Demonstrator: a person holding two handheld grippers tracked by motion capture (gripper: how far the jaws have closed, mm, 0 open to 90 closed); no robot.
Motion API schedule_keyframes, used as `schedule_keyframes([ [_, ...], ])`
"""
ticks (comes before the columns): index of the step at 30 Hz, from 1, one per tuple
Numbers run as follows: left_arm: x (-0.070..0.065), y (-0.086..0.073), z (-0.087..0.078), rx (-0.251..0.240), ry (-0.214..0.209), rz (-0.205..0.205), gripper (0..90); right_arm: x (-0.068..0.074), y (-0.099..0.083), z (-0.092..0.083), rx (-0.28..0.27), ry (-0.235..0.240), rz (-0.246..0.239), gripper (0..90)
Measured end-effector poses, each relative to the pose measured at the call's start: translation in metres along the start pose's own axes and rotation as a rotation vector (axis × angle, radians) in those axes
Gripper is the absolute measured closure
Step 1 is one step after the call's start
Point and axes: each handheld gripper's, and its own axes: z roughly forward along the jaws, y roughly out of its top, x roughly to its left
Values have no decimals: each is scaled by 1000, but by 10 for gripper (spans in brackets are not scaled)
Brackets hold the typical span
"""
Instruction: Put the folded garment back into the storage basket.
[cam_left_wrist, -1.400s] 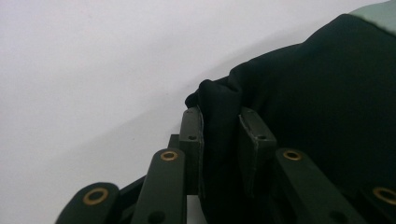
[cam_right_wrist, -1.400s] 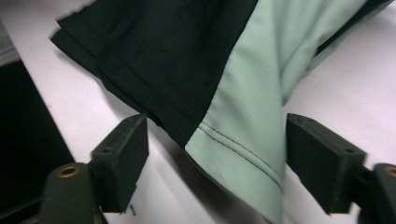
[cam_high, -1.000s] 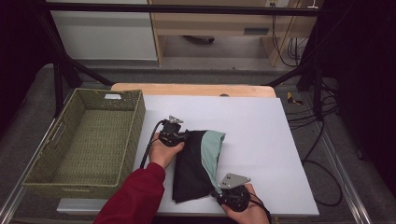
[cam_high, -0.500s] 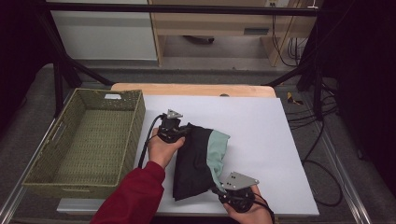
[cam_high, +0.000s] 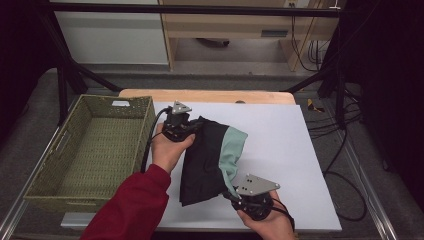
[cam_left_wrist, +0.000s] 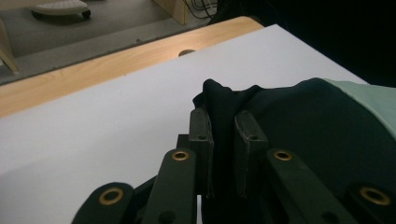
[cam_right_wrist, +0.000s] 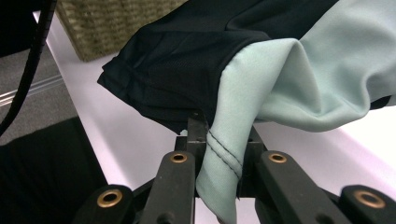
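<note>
Gripping garment (cam_high: 207, 160) | left gripper (cam_high: 186, 131) far edge | right gripper (cam_high: 235, 194) near hem

A: Both hands are going up. The left gripper (cam_high: 192, 126) has hauled the black end of the garment (cam_high: 207, 160) off the desk (cam_high: 280, 135), nearer the basket (cam_high: 90, 145) than a second ago.

B: And the right gripper (cam_high: 234, 192)?

A: Rising too, the mint hem coming up with it. The cloth lay bunched and flat before; now it hangs stretched between the two.

B: Jaws?

A: A shade tighter, fabric pinched in both.
</note>
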Motion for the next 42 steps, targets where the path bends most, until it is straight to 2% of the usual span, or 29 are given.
schedule_keyframes([
  [10, 9, 20, -25, -33, 16, 10, 794, -1, 27, 3, -39, 16, -13, 808],
  [22, 26, 36, -62, -62, 64, 16, 793, 7, 64, 8, -77, 20, -68, 808],
  [32, 44, 41, -86, -77, 98, 10, 793, 11, 87, 18, -95, 47, -85, 808],
  [42, 68, 38, -112, -100, 135, -22, 793, 18, 112, 40, -106, 88, -93, 808],
])
